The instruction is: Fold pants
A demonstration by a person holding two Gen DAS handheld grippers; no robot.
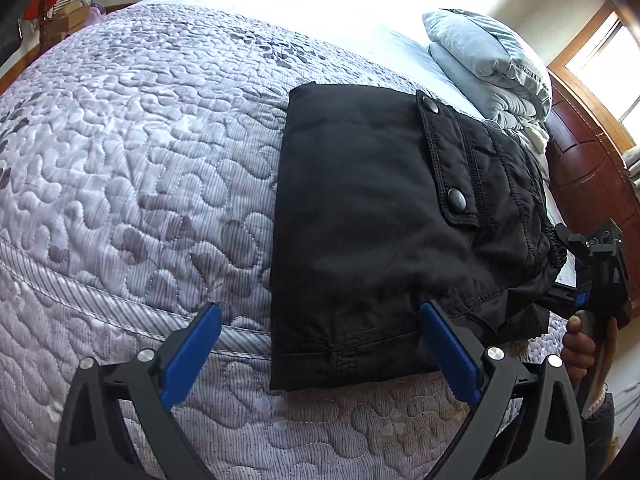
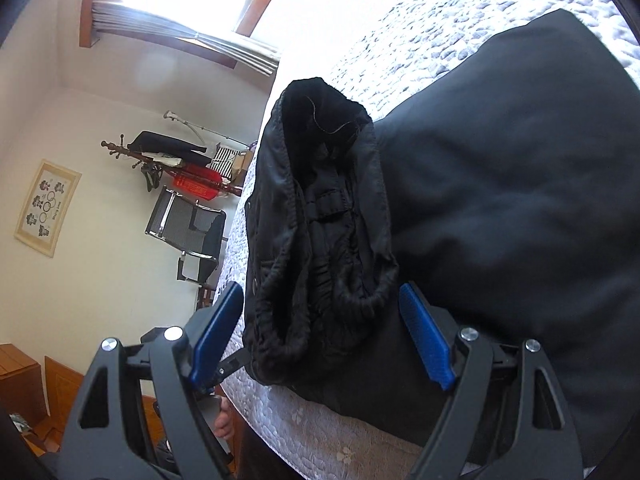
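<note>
- The black pants point(image 1: 384, 216) lie folded into a thick rectangular bundle on the quilted bedspread point(image 1: 140, 152), close to the near edge of the bed.
- A flap pocket point(image 1: 452, 160) with two metal snaps faces up on top of the bundle; the gathered elastic waistband point(image 2: 320, 240) bunches at the end of the bundle nearest the right gripper.
- The left gripper point(image 1: 320, 344) hangs over the hem corner of the pants, its blue pads spread wide; one pad lies over the black cloth and the other over bare quilt, and nothing is pinched between them.
- The right gripper point(image 2: 322, 328) stands at the waistband end, jaws wide apart with the waistband folds showing in the gap; the pads do not press on the cloth.
- In the left wrist view, a hand point(image 1: 580, 344) holds the right gripper's handle beside the bed.
- A stack of folded pale blue bedding point(image 1: 488, 64) sits farther up the bed, near a dark wooden headboard point(image 1: 592, 168).
- Beyond the bed stand a mesh chair point(image 2: 188, 232) and a coat rack point(image 2: 168, 160), and a poster point(image 2: 48, 208) hangs on the wall.
</note>
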